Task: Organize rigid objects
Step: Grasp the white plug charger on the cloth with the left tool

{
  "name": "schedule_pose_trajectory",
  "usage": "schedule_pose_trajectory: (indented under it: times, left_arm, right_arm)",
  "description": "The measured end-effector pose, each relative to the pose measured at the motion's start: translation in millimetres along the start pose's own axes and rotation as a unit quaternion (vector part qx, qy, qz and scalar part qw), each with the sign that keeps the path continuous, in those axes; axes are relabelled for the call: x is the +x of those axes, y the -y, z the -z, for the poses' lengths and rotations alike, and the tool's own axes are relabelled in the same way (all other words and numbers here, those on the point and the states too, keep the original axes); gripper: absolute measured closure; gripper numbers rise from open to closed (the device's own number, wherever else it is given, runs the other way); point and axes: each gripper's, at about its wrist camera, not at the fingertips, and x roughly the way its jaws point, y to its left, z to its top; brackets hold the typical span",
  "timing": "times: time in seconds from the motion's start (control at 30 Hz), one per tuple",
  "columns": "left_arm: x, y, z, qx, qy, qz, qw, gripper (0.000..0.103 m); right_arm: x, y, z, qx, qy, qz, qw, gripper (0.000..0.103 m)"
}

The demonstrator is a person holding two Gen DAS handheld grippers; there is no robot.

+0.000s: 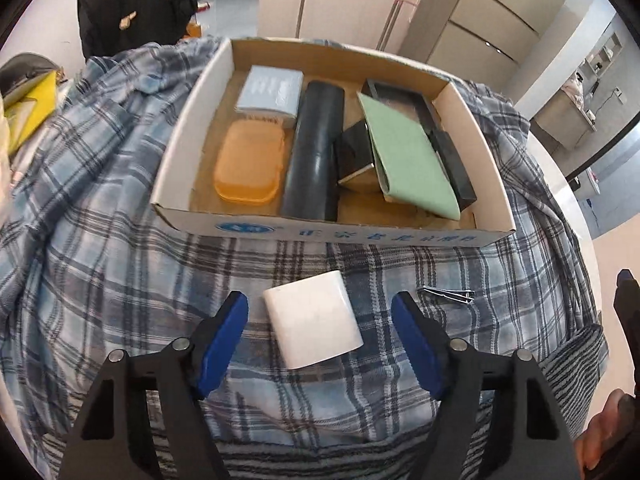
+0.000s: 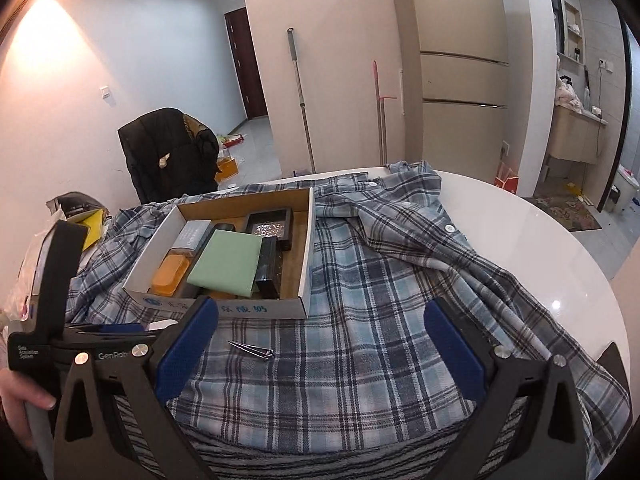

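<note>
1. White flat block [image 1: 313, 319] lies on the plaid shirt [image 1: 120, 264] between the blue pads of the left tongs [image 1: 320, 338] — jaws wide, touching nothing.
2. Cardboard box [image 1: 468, 236] sits just ahead of the left tongs; inside are an orange case [image 1: 250, 164], a pale blue pack [image 1: 270, 90], a dark cylinder [image 1: 316, 148], a green card [image 1: 404, 148] and a black tray [image 1: 400, 92].
3. Metal clip [image 2: 252, 350] lies on the shirt between the right tongs [image 2: 320, 350] pads, nearer the left pad — jaws wide, holding nothing.
4. White surface [image 2: 560, 248] shows right of the right tongs.
</note>
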Motion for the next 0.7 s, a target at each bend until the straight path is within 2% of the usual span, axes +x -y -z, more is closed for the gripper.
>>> schedule_pose_trajectory:
  times: [0.03, 0.17, 0.3, 0.43, 0.53, 0.6, 0.7]
  left_arm:
    - [0.8, -0.3, 0.3, -0.004, 0.004, -0.005, 1.0, 0.04]
    - [4.1, -1.6, 1.4, -0.013, 0.006, -0.016, 0.9998, 0.055]
    - [5.7, 0.3, 1.4, -0.003, 0.017, -0.02, 0.9996, 0.056]
    - [-12.9, 3.6, 6.4, 0.022, 0.043, -0.005, 0.9988, 0.058]
    - [-46.0, 2.1, 13.7, 0.039, 0.097, 0.013, 0.9945, 0.058]
    - [-71.5, -1.2, 20.7, 0.049, 0.147, 0.029, 0.9875, 0.058]
    - [-108.8, -2.4, 39.2, 0.08, 0.241, 0.04, 0.9665, 0.058]
  right_arm:
    - [1.6, -0.7, -0.9, 0.0, -0.001, 0.001, 1.0, 0.0]
    - [1.4, 1.4, -1.1, 0.004, -0.002, 0.001, 1.0, 0.0]
    - [1.7, 2.9, -1.2, 0.006, -0.004, 0.008, 1.0, 0.0]
    - [1.3, 4.2, -5.0, 0.005, -0.01, 0.007, 1.0, 0.0]
    - [-7.5, 8.2, -10.7, 0.013, -0.006, -0.003, 1.0, 0.0]
    - [-16.8, 11.7, -14.2, 0.018, 0.006, 0.0, 1.0, 0.0]
    - [-22.4, 8.9, -19.1, -0.006, 0.005, -0.002, 1.0, 0.0]
